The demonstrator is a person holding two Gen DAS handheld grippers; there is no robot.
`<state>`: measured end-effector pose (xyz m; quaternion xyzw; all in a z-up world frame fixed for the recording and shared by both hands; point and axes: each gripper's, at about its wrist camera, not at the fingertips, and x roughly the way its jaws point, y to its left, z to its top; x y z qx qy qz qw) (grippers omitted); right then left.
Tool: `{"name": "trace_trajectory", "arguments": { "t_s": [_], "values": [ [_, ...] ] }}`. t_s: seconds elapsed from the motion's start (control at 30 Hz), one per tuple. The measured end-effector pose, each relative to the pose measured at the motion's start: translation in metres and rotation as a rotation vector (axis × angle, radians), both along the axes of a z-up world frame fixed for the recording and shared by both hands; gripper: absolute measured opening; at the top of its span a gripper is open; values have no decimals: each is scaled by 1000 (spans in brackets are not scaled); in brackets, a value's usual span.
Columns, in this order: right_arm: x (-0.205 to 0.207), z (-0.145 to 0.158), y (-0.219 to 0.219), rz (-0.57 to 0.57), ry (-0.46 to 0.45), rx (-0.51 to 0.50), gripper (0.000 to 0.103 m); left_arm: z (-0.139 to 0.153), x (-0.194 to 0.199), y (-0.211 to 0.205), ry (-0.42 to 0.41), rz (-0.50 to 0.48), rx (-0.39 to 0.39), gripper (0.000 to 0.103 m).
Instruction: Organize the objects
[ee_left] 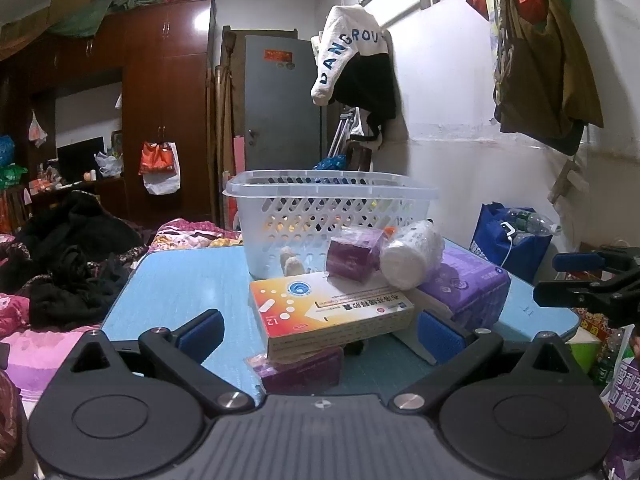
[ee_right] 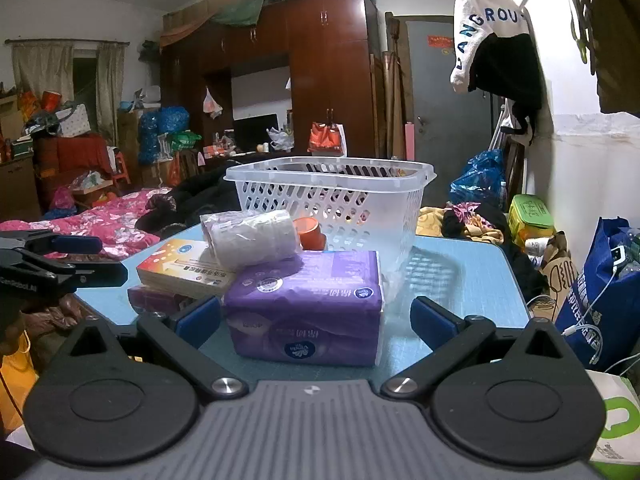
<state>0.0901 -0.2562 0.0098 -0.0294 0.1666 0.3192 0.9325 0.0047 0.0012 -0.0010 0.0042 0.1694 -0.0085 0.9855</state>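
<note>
Clutter sits heaped near the middle of the blue desk [ee_left: 180,280]; we see it from both wrist cameras, and nothing in it is gripped. Our left gripper [ee_left: 318,330] has its jaws spread wide, one to either side of the orange-and-white medicine box [ee_left: 332,312] without touching it; that box lies flat on a dark purple box [ee_left: 304,370] at the near edge of the desk. On top of the medicine box rests a small purple carton [ee_left: 354,254], tilted, and just beside it a white wrapped roll [ee_left: 412,256] lying on its side (it leans partly on the purple tissue pack [ee_left: 468,284]). Our right gripper [ee_right: 316,320] likewise holds its jaws fully apart; the tissue pack [ee_right: 308,304] stands between them, though the pads do not press on it. From this side we see the roll [ee_right: 252,236] lying across the medicine box [ee_right: 180,268] and the tissue pack's top edge; an orange cup [ee_right: 310,232] shows just behind them. Behind the heap, toward the far edge of the desk, stands the clear plastic basket [ee_left: 332,192], upright; small items lie in its bottom, but we cannot tell what they are through the lattice. The right gripper [ee_left: 592,284] shows at the right border of the left view, off the desk's right edge.
</note>
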Motion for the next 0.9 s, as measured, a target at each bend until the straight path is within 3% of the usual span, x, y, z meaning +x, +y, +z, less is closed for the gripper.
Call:
{"name": "trace_trajectory", "arguments": {
  "t_s": [0.9],
  "values": [
    [-2,0,-1,3,2,3,103,0,0,0,-2,5,-1,103]
  ]
}}
